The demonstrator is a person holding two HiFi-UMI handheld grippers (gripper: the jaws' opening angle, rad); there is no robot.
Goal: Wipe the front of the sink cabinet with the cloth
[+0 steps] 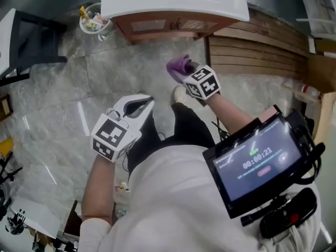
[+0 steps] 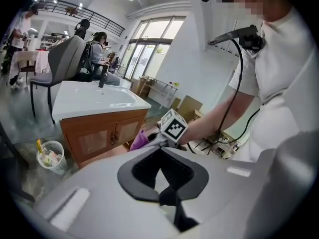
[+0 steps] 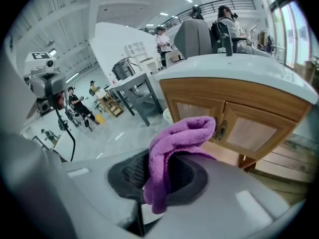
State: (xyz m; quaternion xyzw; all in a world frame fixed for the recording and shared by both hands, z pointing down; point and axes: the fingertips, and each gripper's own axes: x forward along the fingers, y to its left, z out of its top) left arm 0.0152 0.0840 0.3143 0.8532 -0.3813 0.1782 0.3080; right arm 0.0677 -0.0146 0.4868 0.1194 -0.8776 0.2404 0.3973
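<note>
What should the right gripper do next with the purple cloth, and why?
Probably move the right gripper forward until the purple cloth presses on the cabinet doors. Its jaws clamp the cloth, yet the cloth hangs short of the wooden front, touching nothing.

The head view looks steeply down from above the person's chest; the sink cabinet (image 1: 168,26) lies at its top edge, some way ahead. The left gripper view sits low, close behind its own jaws, facing the cabinet (image 2: 102,136) at an angle from farther back; with the head view it shares the cabinet, the bin (image 1: 94,20) (image 2: 51,156) and the right gripper (image 1: 185,73) (image 2: 151,139). The right gripper view is nearest, looking slightly up at the cabinet (image 3: 234,118) doors.
</note>
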